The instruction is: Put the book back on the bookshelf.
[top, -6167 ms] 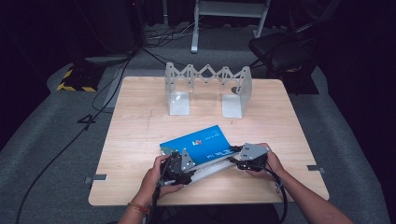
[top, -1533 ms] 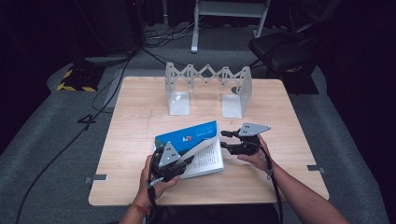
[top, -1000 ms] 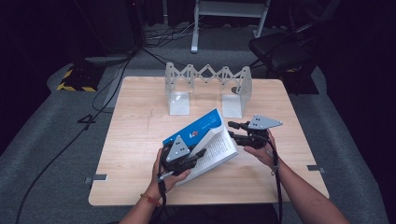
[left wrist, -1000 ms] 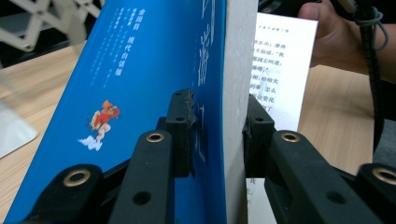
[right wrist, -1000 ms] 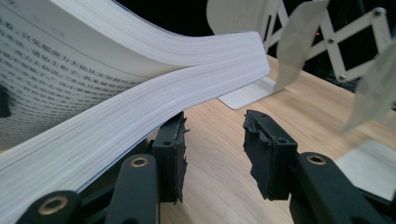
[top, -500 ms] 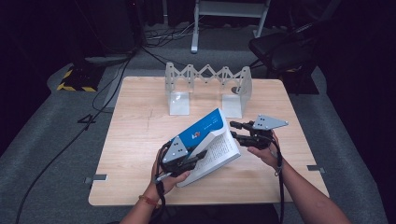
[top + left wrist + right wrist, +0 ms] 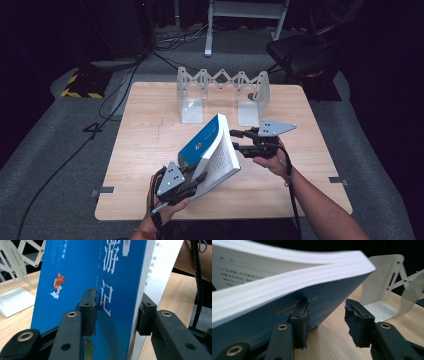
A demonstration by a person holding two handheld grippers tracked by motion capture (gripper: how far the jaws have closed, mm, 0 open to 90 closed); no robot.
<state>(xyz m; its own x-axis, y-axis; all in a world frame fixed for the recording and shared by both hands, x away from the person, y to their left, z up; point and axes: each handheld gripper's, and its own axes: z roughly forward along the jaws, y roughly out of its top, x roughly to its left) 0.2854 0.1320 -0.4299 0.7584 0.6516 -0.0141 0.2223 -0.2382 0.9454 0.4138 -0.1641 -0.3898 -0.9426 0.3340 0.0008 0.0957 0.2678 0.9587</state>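
A thick paperback with a blue cover (image 7: 201, 142) stands tilted on the wooden table (image 7: 145, 130), its lower edge down and its white pages facing right. My left gripper (image 7: 196, 182) is at the book's low near corner. In the left gripper view the book (image 7: 75, 270) rises between its jaws, which have just been opening: one pad lies in front of the cover, the other at the white edge. My right gripper (image 7: 234, 140) is at the book's upper right side. Its jaws have also just been opening. One of its pads (image 7: 299, 315) touches the cover's underside (image 7: 262, 322), while the other stands free.
A white metal expanding book rack (image 7: 220, 82) with two upright end plates stands at the table's far middle and shows past the jaws (image 7: 382, 277). A black chair (image 7: 300, 50) and cables lie on the floor beyond. A person's forearms enter from the near edge.
The book has gone from lying flat to leaning steeply, tipping further in the last second. The right gripper rose with its edge. Both pairs of jaws now stand wider.
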